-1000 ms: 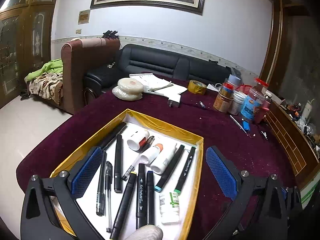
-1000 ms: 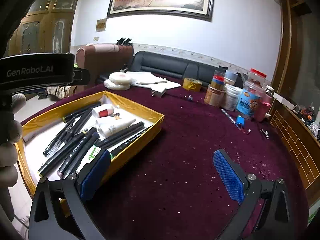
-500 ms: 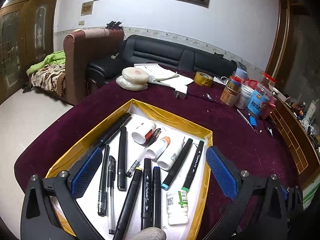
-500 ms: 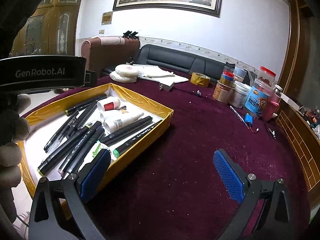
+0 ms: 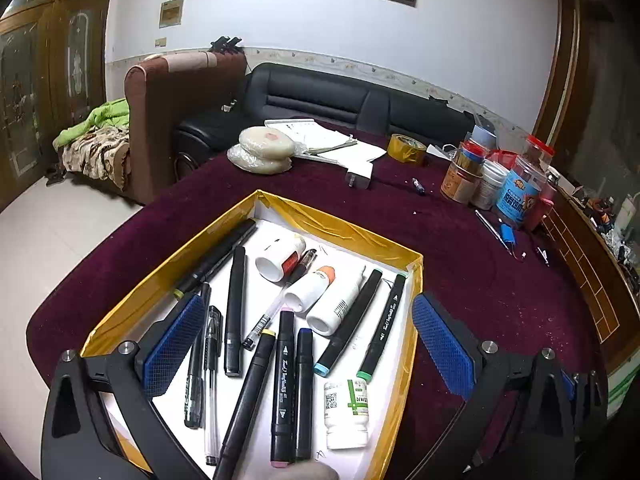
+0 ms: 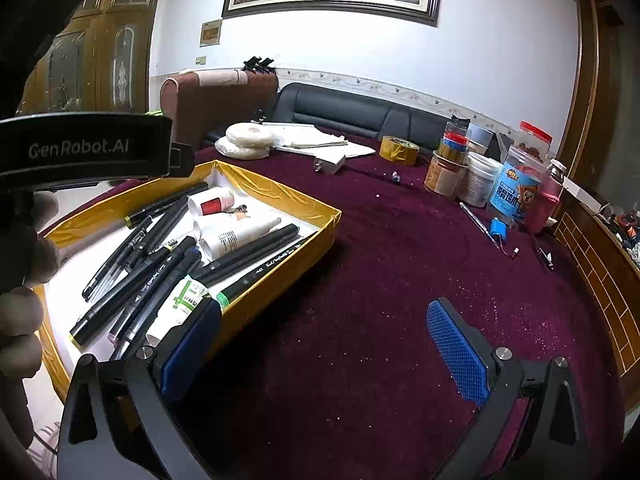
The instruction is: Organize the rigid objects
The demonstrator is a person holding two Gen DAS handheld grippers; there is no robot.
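We hover both tools spread wide and empty: left tool (image 5: 308, 344) above the yellow-walled cardboard tray (image 5: 340, 232) of black markers (image 5: 286, 376), right tool (image 6: 324, 344) beside it over the maroon bench (image 6: 380, 280). Next, we judge, choose one marker and close squarely.

The yellow box (image 5: 340, 232) runs off the bottom edge, and marker (image 5: 244, 404) ends are cut off there.

Bare maroon desk (image 6: 360, 320) lies open beneath the right claw (image 6: 324, 344), right of the yellow tray (image 6: 280, 280). Jars (image 6: 480, 180) crowd the far right edge. Markers (image 5: 280, 360) and bottles (image 5: 346, 412) fill the tray floor under the spread left claw (image 5: 308, 344).
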